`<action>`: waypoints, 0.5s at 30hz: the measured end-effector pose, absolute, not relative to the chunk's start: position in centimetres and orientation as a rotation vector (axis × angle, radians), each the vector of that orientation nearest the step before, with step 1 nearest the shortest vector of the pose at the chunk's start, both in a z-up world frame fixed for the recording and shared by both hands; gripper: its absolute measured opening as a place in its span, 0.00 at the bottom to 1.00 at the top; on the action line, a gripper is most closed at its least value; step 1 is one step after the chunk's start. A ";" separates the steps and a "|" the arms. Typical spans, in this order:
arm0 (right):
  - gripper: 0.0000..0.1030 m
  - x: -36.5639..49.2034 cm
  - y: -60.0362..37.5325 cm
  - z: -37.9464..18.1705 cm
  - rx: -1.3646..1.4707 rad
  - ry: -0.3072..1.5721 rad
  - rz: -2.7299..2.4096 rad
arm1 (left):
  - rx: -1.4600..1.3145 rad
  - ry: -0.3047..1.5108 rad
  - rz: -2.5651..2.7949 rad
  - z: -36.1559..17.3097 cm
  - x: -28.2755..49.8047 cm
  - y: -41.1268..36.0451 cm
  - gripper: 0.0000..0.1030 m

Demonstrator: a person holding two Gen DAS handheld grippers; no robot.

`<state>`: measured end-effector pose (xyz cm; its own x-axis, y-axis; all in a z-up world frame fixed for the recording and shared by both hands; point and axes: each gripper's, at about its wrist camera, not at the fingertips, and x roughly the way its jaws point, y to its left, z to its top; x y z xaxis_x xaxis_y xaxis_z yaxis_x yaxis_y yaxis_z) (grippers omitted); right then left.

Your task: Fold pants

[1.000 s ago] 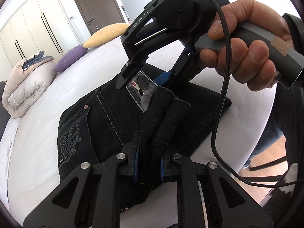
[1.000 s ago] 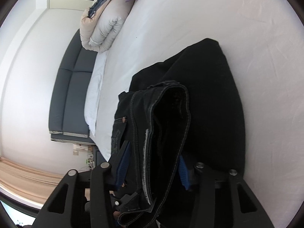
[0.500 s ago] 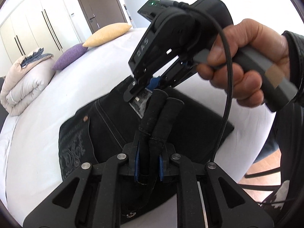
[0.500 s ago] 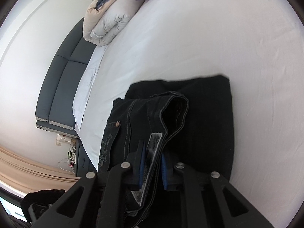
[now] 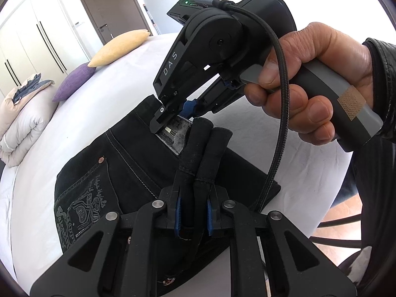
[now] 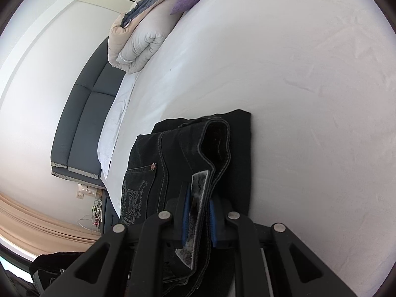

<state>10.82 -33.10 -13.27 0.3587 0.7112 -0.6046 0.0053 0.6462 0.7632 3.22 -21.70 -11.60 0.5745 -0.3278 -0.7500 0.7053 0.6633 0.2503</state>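
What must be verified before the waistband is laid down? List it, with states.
1. Left hand-held gripper shut on the pants: ok.
2. Right hand-held gripper shut on the waistband at the label: ok.
3. Lower layers lying flat on the bed: ok.
4. Waistband edges aligned between the two grips: cannot tell.
5. Cable off the fabric: not ok, it hangs to the pants' edge.

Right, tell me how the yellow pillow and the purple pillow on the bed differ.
The yellow pillow lies farther up the bed, nearer the door; the purple pillow sits closer to the folded duvet. The yellow one looks longer and flatter with a pointed corner, while the purple one looks shorter and plumper. Both are plain, single-coloured and rest side by side, overlapping in this view, on the white sheet.
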 end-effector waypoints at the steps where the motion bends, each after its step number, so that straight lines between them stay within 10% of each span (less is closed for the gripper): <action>1: 0.14 10.7 -33.2 -13.2 0.761 1.124 0.516 | 0.577 0.728 -0.647 -11.6 3.3 -21.4 0.13; 15: 0.12 10.5 -33.9 -16.0 0.822 1.099 0.518 | 0.534 0.750 -0.629 -11.6 4.0 -18.6 0.19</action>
